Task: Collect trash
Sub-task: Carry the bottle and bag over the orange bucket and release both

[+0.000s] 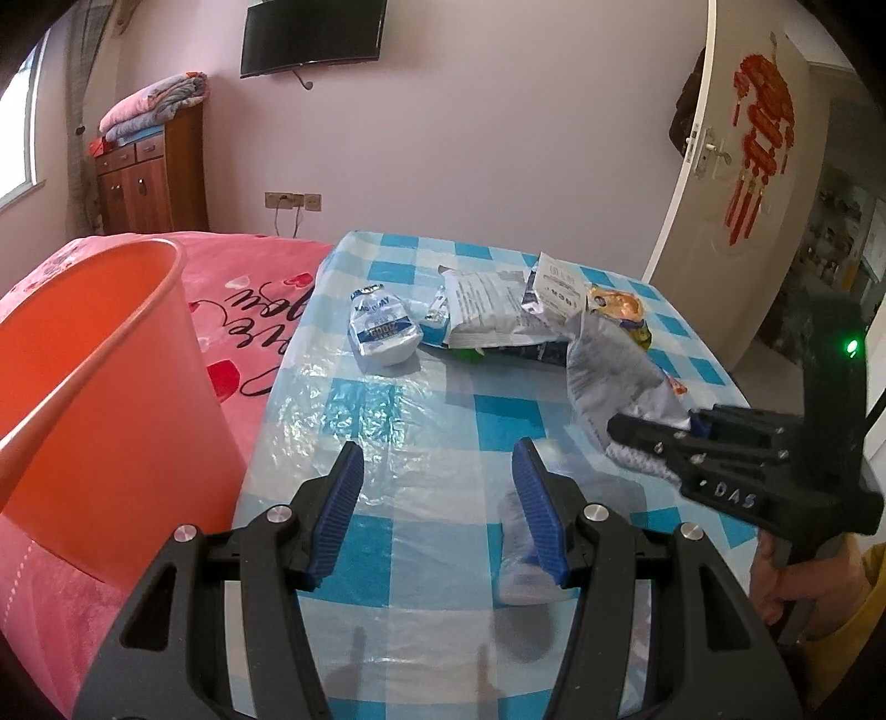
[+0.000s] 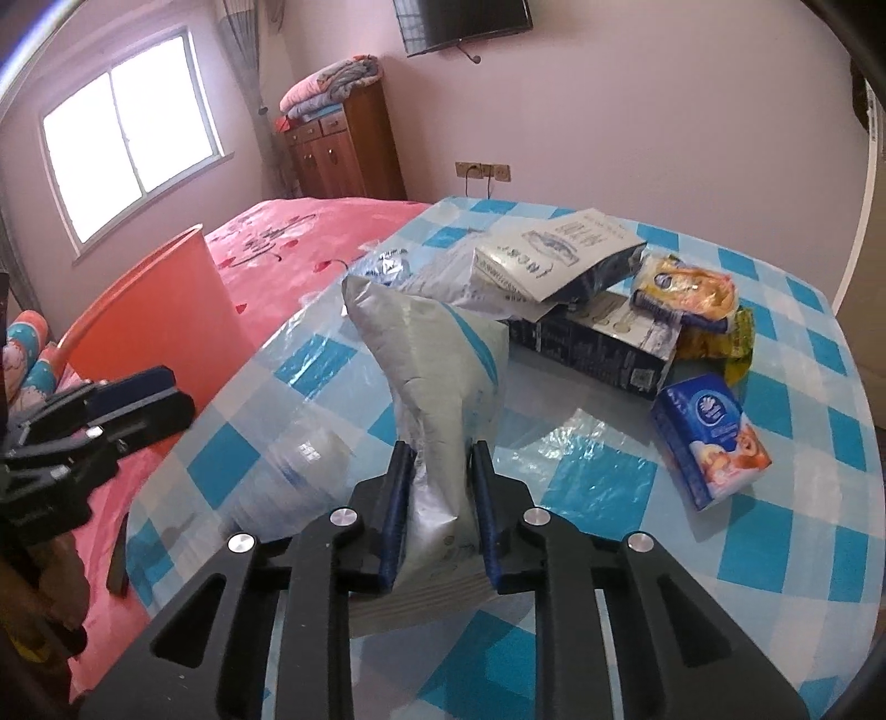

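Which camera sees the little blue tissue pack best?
The right wrist view. There the blue tissue pack lies in plain sight on the checked tablecloth, right of the claw, with its whole printed face showing. The left wrist view does not show it clearly, so you cannot pick it out there.

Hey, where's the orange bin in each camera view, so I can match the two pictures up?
Left wrist view: the orange bin fills the left edge, beside the table's left side.
Right wrist view: it sits at middle left, behind the left gripper.
Shared landmark: the wall-mounted screen at the top.
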Available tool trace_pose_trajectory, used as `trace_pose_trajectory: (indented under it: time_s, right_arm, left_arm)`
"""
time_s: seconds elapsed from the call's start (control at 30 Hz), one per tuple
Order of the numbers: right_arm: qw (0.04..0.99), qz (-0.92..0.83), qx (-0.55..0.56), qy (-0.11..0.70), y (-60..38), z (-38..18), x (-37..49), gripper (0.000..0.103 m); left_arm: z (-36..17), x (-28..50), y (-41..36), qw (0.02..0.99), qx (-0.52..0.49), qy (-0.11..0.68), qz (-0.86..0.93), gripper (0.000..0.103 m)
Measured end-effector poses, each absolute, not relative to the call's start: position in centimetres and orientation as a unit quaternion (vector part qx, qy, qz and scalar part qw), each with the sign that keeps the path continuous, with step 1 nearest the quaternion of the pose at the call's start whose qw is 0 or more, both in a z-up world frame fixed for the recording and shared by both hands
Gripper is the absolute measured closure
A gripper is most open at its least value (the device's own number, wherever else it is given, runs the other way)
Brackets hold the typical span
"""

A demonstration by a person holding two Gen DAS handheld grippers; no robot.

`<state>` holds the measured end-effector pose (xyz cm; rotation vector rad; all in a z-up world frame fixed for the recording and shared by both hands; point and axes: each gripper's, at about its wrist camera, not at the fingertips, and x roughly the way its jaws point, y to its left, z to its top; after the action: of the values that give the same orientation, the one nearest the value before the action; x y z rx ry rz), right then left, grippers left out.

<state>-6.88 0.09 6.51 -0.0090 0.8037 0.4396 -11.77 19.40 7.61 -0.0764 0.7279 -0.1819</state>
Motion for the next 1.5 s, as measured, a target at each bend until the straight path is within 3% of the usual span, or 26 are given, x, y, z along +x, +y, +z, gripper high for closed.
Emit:
trace_pose_trajectory:
  time_s: [0.2,0.4,0.8,1.03,1.27,1.5]
  right_arm:
    - [0.908,0.200,0.001,0.368,-0.7,8.4,-7.5,0.079]
    - [0.912,0.180,0.021,0.367,-3.1,8.5,-7.7,0.079]
    - [0.916,0.164,0.060,0.360,-7.0,8.1,-8.4,0.079]
    - [0.912,0.175,0.082,0.363,-7.6,7.8,-8.4,0.079]
    - [0.903,0.200,0.100,0.366,-6.6,8.4,-8.1,0.079]
    - [0.893,0.268,0.105,0.347,-2.2,12.2,-7.0,0.079]
  left_arm:
    - [5.7,-11.8,17.4,0.911,-0.030,0.391,-0.127,0.045]
    - [3.4,-12.2,13.0,0.889,-0.014,0.415,-0.195,0.038]
    - [0.5,-11.2,8.4,0.875,0.025,0.446,-0.190,0.038]
    - [0.6,-10.8,8.1,0.877,0.026,0.447,-0.176,0.043]
    - [2.9,-10.9,10.8,0.894,-0.005,0.419,-0.161,0.043]
    - [9.2,-11.7,17.9,0.933,-0.039,0.344,-0.096,0.042]
